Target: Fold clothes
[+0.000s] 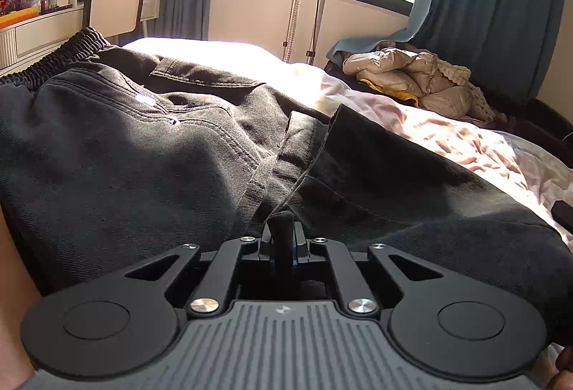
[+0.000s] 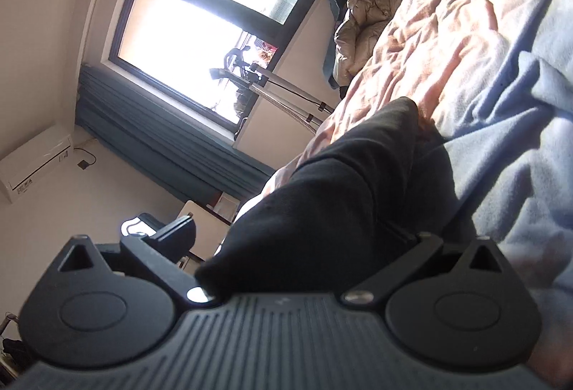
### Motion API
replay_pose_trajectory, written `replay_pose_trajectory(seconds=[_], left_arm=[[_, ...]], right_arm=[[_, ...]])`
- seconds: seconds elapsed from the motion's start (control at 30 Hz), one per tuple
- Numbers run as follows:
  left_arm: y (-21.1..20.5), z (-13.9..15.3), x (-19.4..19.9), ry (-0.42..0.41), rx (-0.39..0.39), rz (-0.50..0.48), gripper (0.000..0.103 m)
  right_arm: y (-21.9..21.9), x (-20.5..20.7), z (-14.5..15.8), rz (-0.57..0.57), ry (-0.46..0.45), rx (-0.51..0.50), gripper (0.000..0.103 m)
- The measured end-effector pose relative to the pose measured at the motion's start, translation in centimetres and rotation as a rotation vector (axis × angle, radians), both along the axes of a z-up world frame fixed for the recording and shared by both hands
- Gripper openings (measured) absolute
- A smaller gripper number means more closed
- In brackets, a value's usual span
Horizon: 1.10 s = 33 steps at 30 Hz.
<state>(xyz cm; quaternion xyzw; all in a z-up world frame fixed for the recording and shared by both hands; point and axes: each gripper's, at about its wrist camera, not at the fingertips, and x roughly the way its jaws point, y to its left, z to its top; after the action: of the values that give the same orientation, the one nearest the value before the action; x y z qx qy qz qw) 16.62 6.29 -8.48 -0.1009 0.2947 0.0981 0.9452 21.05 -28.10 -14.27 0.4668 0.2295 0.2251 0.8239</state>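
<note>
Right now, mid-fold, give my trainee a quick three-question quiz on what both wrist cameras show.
1. True or false: the left gripper is shut on a pinch of the black trousers.
2. Multiple choice: what lies heaped at the far end of the bed? A) a beige puffer jacket B) a red towel C) a laptop
3. Fill in: black cloth drapes over the right gripper, so its jaws are ____.

Key: 1 true; 2 A; 3 hidden.

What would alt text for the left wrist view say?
The left gripper, fingers shut, pinches a fold of black trousers spread across a bed. Behind are a beige puffer jacket, teal curtains and a sunlit window.
</note>
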Motion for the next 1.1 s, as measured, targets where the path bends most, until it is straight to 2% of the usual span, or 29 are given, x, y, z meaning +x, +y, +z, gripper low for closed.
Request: replay_pose_trajectory(seconds=[0.07, 0.13, 0.17, 0.2, 0.23, 0.27, 0.3, 0.47, 0.6, 0.7, 0.77, 0.87, 0.97, 1.1], left_arm=[[-0.1, 0.0, 0.0, -0.003, 0.003, 0.001, 0.01], [-0.1, 0.0, 0.1, -0.008, 0.013, -0.005, 0.01], [-0.1, 0.0, 0.0, -0.011, 0.016, -0.009, 0.01], [-0.1, 0.0, 0.0, -0.014, 0.019, -0.014, 0.011], [-0.2, 0.4, -0.3, -0.021, 0.027, -0.026, 0.011], [-0.5, 0.8, -0.6, -0.037, 0.043, -0.043, 0.016], [-0.7, 1.3, -1.0, -0.053, 0.058, -0.059, 0.021], [-1.9, 4.1, -4.3, -0.15, 0.065, -0.101, 0.024], [-2.3, 6.7, -6.2, -0.206, 0.065, -0.098, 0.033], [-2.9, 8.5, -6.6, -0.233, 0.089, -0.106, 0.033], [-3.4, 9.2, -6.5, -0.248, 0.076, -0.102, 0.033], [-5.0, 9.2, -4.6, -0.22, 0.044, -0.118, 0.033], [-8.1, 8.3, -1.3, -0.162, 0.004, -0.181, 0.033], [-14.9, 6.2, 2.0, -0.106, 0.042, -0.3, 0.033]], right_arm=[[0.5, 1.3, -1.4, 0.044, 0.115, -0.045, 0.103], [1.4, 1.7, -0.4, 0.067, 0.104, -0.107, 0.102], [1.5, 1.6, 0.3, 0.056, 0.085, -0.097, 0.097], [1.6, 1.4, 1.1, 0.045, 0.07, -0.094, 0.06], [1.7, 1.4, 1.8, 0.031, 0.078, -0.143, 0.042], [1.8, 1.3, 2.6, 0.018, 0.087, -0.185, 0.034], [1.4, 1.0, 3.0, 0.004, 0.094, -0.18, 0.027], [-0.7, -0.9, 4.7, -0.058, 0.083, -0.121, 0.021], [-1.8, -2.7, 7.4, -0.094, 0.005, -0.09, 0.021], [-3.6, -3.8, 9.2, -0.131, -0.051, -0.033, 0.02], [-5.6, -4.8, 10.9, -0.179, -0.103, -0.019, 0.02], [-8.8, -6.5, 13.5, -0.255, -0.179, -0.01, 0.02], [-12.1, -8.1, 15.4, -0.321, -0.242, -0.039, 0.021], [-16.1, -9.9, 16.5, -0.404, -0.288, -0.068, 0.021]])
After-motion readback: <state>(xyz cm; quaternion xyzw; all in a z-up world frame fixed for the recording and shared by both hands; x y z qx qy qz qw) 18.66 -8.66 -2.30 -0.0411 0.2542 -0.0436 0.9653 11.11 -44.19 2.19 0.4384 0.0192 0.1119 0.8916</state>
